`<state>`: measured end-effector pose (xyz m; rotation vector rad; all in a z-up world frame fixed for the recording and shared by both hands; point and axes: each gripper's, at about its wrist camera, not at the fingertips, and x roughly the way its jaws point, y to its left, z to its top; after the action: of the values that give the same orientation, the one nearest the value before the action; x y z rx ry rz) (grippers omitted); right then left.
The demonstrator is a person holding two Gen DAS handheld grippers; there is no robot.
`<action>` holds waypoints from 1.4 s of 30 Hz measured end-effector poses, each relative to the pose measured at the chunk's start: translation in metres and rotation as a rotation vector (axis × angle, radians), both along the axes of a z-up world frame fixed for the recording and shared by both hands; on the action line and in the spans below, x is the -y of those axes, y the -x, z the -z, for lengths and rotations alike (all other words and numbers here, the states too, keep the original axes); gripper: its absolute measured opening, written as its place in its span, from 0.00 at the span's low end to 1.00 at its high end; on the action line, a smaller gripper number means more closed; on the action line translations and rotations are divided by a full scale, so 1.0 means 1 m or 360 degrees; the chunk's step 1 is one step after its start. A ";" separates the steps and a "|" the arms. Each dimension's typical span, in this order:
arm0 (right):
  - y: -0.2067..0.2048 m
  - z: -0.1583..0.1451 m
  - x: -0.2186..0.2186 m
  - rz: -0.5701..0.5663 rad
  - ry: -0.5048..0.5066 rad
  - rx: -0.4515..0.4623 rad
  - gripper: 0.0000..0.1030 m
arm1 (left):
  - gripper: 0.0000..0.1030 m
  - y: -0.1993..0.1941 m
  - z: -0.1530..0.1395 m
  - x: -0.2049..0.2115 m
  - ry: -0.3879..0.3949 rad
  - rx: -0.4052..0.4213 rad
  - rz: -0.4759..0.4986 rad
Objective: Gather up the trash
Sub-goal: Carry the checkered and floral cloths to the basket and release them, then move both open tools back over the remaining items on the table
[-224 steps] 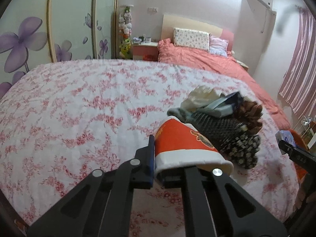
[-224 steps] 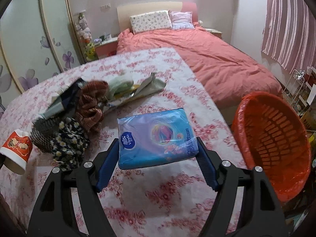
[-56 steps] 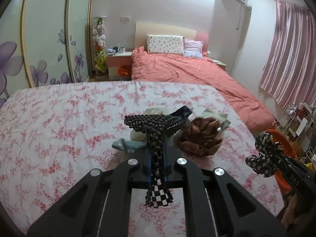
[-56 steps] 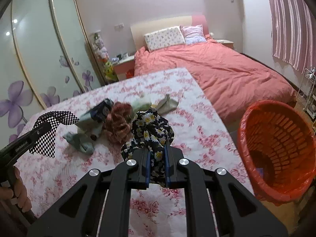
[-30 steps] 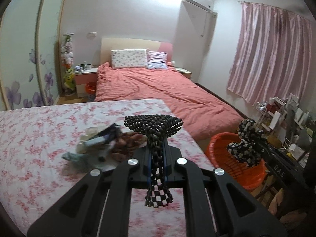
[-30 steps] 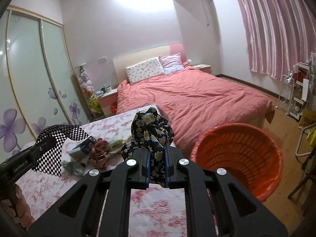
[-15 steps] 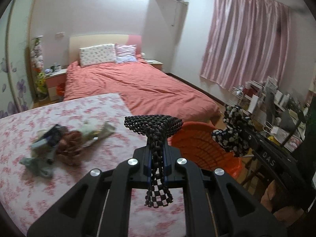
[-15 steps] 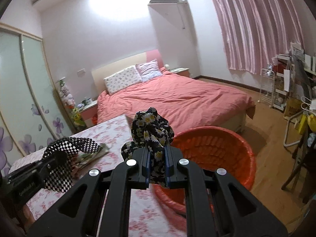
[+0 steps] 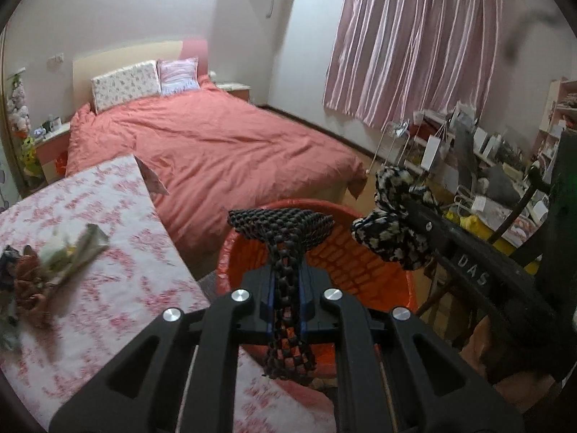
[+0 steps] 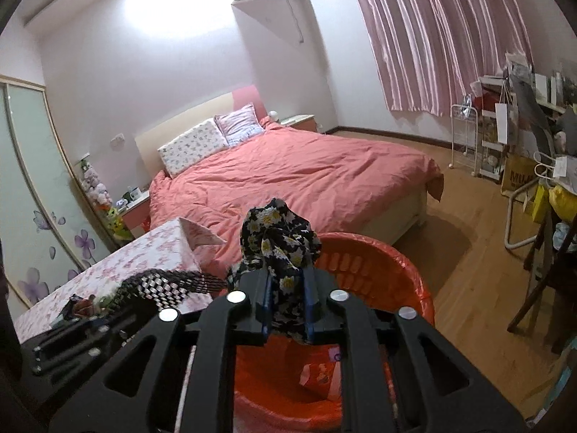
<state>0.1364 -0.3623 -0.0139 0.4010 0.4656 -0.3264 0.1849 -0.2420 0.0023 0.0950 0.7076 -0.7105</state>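
Observation:
My left gripper is shut on a black-and-white checked cloth and holds it over the near rim of the orange basket. My right gripper is shut on a black floral cloth above the same basket. The floral cloth and right gripper show at the right in the left wrist view. The checked cloth shows at the left in the right wrist view. A red paper cup lies inside the basket.
A table with a pink floral cover is to the left, with a pile of leftover items on it. A bed with a salmon quilt lies behind. Cluttered shelves and a chair stand at the right on the wood floor.
Both grippers have swung right from the table to the orange basket, carrying their cloths. The basket is now directly beneath them and the pile has slid to the left edge.

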 end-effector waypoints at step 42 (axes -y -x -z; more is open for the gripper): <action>-0.039 0.006 -0.187 -0.0411 0.0564 -0.0191 0.98 | 0.85 -0.062 0.066 -0.326 -0.0255 -0.0153 -0.1166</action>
<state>0.1749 -0.1753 -0.0202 -0.0252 0.5583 -0.1770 0.2473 0.0837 -0.0641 -0.0543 0.8210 0.0436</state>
